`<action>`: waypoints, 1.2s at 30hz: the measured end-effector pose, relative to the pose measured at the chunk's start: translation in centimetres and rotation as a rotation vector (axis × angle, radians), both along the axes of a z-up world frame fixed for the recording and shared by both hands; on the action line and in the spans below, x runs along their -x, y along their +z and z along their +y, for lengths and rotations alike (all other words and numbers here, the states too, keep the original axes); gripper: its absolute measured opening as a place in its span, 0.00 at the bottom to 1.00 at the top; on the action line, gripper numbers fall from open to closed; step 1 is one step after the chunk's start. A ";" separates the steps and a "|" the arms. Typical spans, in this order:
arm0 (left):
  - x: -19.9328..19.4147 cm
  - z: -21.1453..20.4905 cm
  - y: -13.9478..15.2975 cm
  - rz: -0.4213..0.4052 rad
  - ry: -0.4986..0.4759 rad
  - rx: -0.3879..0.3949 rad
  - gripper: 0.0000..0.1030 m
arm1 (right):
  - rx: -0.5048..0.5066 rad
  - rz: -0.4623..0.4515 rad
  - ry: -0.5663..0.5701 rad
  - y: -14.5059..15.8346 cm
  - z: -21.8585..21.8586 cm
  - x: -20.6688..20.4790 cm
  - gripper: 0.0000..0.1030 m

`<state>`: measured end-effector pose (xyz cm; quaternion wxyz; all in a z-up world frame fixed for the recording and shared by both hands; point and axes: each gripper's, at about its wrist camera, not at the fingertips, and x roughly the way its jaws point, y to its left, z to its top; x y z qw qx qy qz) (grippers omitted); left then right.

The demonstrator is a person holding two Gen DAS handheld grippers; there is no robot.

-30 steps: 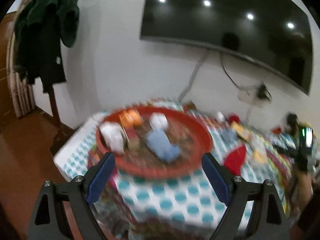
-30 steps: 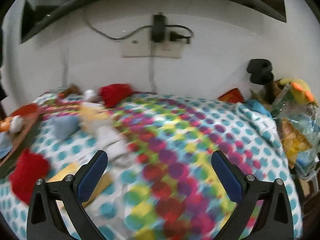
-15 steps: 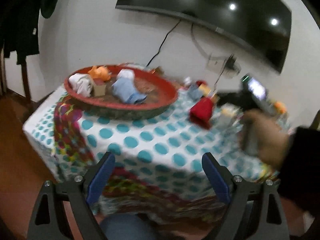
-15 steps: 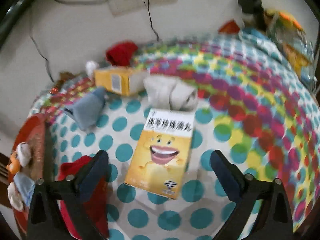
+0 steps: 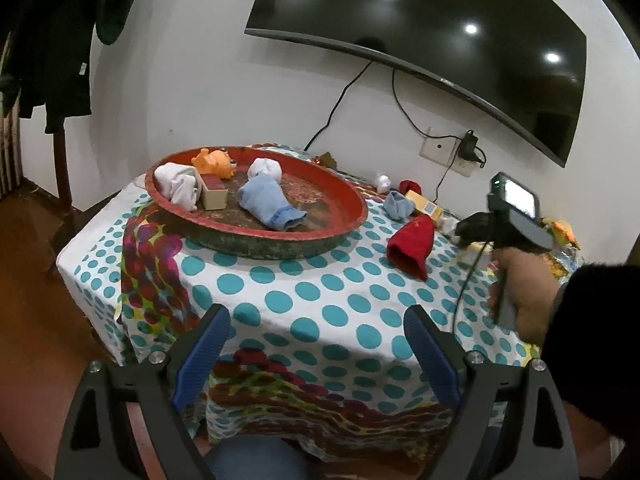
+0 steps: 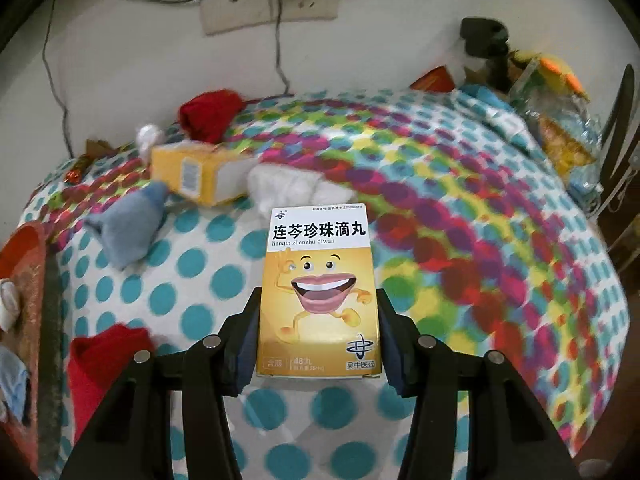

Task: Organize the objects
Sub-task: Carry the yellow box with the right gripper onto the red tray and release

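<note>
A yellow medicine box (image 6: 318, 292) with a cartoon mouth lies on the dotted tablecloth (image 6: 192, 264). My right gripper (image 6: 319, 300) is closing its jaws, with the box between them and both pads against the box's long sides. A round red tray (image 5: 336, 236) holds a white sock roll (image 5: 178, 184), an orange toy (image 5: 214, 162), a small box (image 5: 214, 196) and a blue sock (image 5: 268, 204). My left gripper (image 5: 316, 320) hangs open before the table's near edge, with nothing between its fingers. A red sock (image 5: 412, 248) lies right of the tray.
Behind the held box lie a white sock (image 6: 288, 186), a second yellow box (image 6: 196, 176), a blue-grey sock (image 6: 128, 228) and a red sock ball (image 6: 210, 114). Plastic bags (image 6: 560, 120) crowd the far right. A wall socket (image 6: 268, 4) and a television (image 5: 420, 32) face the table.
The right gripper swung down over the yellow box and its jaws narrowed from wide apart to the box's sides. The left gripper dropped and turned from the tray to the table's edge.
</note>
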<state>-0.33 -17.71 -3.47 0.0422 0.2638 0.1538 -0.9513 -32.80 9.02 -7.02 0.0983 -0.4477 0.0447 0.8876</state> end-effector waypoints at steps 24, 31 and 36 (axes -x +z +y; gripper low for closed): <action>-0.4 0.1 -0.2 -0.035 0.037 0.045 0.88 | -0.139 0.163 0.041 11.5 2.3 1.2 0.47; -0.6 -0.2 -0.1 -0.041 0.061 0.053 0.88 | -0.158 0.210 0.113 14.2 -1.9 0.8 0.47; -0.8 -0.4 0.2 -0.032 0.069 0.060 0.88 | -0.148 0.231 0.166 15.6 -4.7 0.7 0.47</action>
